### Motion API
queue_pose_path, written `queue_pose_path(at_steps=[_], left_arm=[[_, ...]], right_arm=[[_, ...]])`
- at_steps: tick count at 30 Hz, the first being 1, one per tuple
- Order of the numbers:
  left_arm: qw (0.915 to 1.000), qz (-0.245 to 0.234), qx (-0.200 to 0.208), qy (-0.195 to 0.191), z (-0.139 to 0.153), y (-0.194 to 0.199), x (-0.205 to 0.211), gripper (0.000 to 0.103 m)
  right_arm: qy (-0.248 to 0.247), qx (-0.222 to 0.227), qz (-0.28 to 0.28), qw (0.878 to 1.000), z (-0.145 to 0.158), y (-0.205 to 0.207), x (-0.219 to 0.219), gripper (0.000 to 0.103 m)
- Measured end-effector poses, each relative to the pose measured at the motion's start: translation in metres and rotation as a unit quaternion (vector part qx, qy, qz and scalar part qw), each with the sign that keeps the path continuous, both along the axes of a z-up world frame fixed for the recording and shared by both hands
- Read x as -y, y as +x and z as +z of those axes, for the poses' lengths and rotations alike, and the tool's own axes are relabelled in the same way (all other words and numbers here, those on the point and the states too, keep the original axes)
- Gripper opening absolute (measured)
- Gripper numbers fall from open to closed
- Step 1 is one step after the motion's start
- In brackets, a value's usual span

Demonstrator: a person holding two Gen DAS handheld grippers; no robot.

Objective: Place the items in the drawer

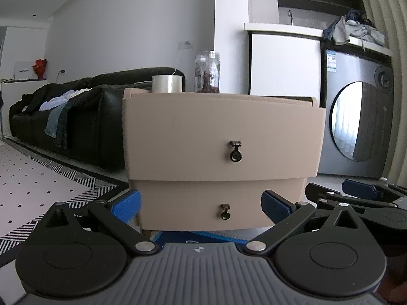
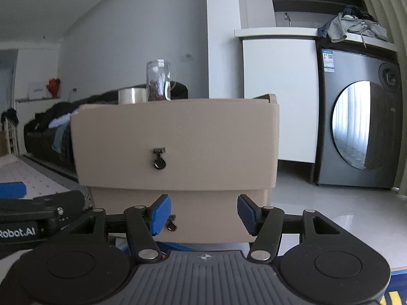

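**A:** so where's everything at? Both tools look empty to me. The left tool (image 1: 201,203) has its blue pads spread wide with nothing between them, and the right tool (image 2: 203,213) is the same.

**B:** yep. The beige drawer unit (image 1: 221,137) sits dead ahead of both tools. Its top drawer (image 2: 175,142) looks pulled out a bit, and its ring pull (image 2: 159,162) hangs straight ahead, just above the right tool's pads. The items stand on top of the unit, up and beyond the tools: a glass jar (image 1: 207,72) with dark stuff inside, and a tape roll (image 1: 167,84) just left of it.

**A:** how'd you grab them?

**B:** I'd guess the jar is rigid, slick, fairly heavy and breakable, so pinch it mid-body, squarely. The tape is probably light and stiff, so squeeze across its outer wall. That pull is tiny and may swing.
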State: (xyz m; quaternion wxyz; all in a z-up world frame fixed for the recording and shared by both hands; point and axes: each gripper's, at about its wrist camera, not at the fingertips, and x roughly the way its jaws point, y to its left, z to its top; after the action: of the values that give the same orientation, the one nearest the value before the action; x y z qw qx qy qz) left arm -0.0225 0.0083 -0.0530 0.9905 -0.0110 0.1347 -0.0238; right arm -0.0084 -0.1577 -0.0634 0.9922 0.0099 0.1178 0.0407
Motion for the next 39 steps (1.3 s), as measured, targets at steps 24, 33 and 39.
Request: queue_pose_path(at_steps=[24,33,39], left_arm=[[0.9996,0.011,0.027,-0.007,-0.007,-0.003,-0.004,0.103],[0.9996,0.016,0.019,-0.010,-0.015,-0.006,-0.009,0.103],[0.9996,0.016,0.019,-0.009,-0.017,-0.007,-0.008,0.103]], right_arm=[[-0.031,0.060,0.011,0.998,-0.003,-0.028,0.004,0.075],[-0.026,0.056,0.006,0.998,-0.004,-0.026,0.006,0.076],[-0.023,0.052,0.005,0.998,-0.006,-0.026,0.006,0.077]])
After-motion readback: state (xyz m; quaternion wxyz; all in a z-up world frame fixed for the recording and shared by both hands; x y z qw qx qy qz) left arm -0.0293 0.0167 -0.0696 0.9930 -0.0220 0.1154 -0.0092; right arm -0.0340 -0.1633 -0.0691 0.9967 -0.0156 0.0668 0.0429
